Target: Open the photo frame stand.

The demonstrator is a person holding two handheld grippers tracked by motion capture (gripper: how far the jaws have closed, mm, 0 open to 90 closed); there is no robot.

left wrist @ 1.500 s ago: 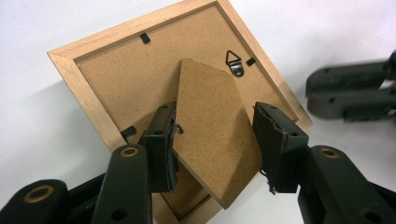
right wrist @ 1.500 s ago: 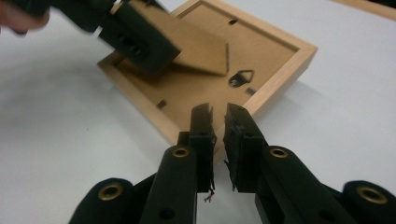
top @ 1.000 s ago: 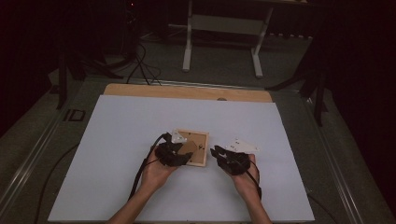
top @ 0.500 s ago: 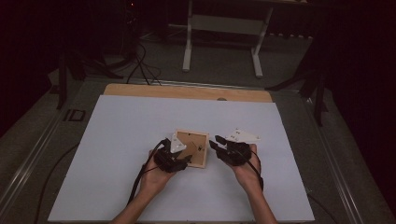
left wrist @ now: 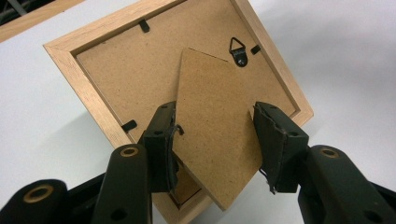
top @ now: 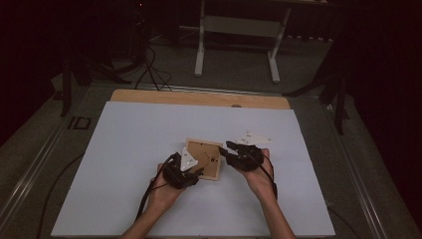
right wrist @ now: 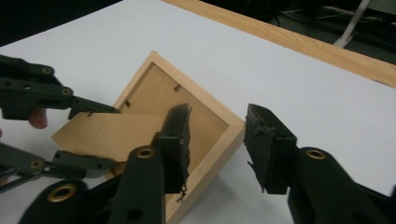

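frame face-down on white table | left tongs at frame | right tongs beside

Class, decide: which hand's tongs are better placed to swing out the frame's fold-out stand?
Left. The left tongs already straddle the stand of the face-down picture frame. The right tongs have just been opening, with only the frame's corner between them.

Bare white table sheet lies open left, right and far; the square light-wood picture frame and its raised brown fibreboard stand flap block the near middle.
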